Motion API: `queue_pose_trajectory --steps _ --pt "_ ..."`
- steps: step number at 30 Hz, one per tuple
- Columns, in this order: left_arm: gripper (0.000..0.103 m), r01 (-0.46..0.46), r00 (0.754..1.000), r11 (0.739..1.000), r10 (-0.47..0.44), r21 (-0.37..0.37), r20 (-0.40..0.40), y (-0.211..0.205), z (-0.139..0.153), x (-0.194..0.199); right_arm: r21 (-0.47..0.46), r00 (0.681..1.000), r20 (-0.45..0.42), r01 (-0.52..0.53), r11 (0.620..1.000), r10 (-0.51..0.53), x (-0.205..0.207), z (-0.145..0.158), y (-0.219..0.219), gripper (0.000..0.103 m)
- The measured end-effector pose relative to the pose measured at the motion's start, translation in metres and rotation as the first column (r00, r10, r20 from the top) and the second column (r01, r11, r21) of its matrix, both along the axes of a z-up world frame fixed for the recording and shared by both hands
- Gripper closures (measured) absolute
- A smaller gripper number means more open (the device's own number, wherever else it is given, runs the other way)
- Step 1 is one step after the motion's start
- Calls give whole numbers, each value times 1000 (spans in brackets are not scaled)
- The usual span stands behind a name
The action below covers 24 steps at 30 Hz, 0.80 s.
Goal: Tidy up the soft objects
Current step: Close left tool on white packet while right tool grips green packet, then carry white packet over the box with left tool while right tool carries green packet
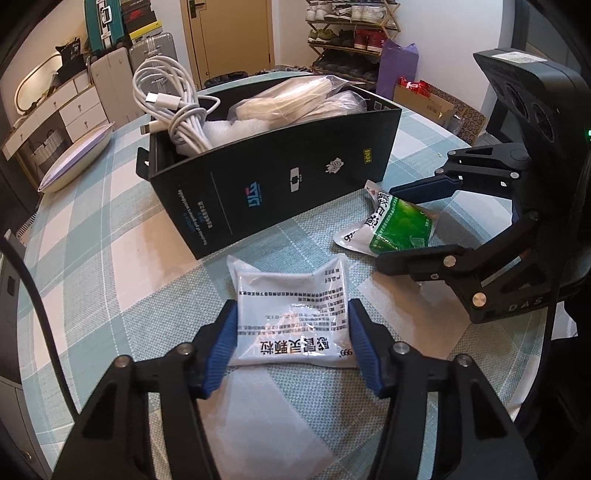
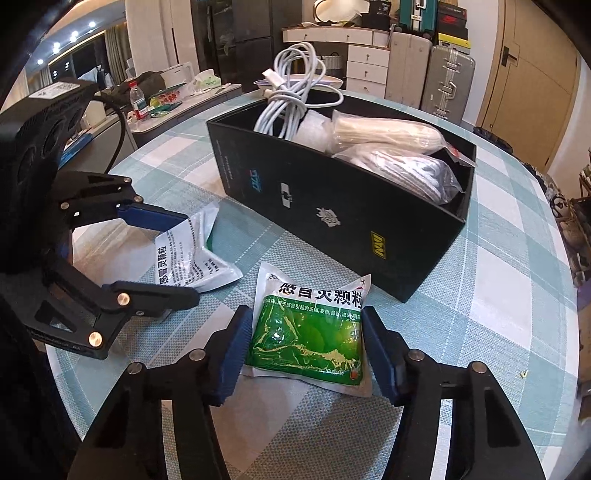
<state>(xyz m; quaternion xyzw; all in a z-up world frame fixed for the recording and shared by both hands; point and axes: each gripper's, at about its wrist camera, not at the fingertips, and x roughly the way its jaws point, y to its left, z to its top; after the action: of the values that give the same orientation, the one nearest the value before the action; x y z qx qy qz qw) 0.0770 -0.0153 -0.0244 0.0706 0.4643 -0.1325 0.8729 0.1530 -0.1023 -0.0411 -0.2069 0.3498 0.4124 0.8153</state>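
Note:
A white sachet with black print [image 1: 291,314] lies on the checked tablecloth between the fingers of my left gripper [image 1: 291,325], whose blue pads touch its two sides; it also shows in the right wrist view [image 2: 192,254]. A green and white sachet [image 2: 310,328] lies between the fingers of my right gripper [image 2: 308,332], pads close at its sides; it also shows in the left wrist view [image 1: 395,225]. A black open box [image 1: 295,177] [image 2: 351,221] stands behind both, holding a white cable [image 1: 173,107], foam and bagged soft items [image 2: 388,144].
A white oval dish [image 1: 77,158] lies on the table's far left. Suitcases [image 2: 428,74], drawers and a shoe rack [image 1: 351,33] stand beyond the round table [image 2: 517,288]. A side counter with a bottle [image 2: 137,98] is at the left.

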Motion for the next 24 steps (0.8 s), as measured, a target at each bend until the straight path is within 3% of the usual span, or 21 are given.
queue_pose_trajectory --steps 11,24 --pt "51 -9 1000 1000 9 -23 21 8 9 1 18 1000 9 -21 1000 21 -4 5 -4 46" --pt "51 -22 993 999 25 -33 119 14 39 -10 70 996 71 -54 996 49 -20 27 -11 48"
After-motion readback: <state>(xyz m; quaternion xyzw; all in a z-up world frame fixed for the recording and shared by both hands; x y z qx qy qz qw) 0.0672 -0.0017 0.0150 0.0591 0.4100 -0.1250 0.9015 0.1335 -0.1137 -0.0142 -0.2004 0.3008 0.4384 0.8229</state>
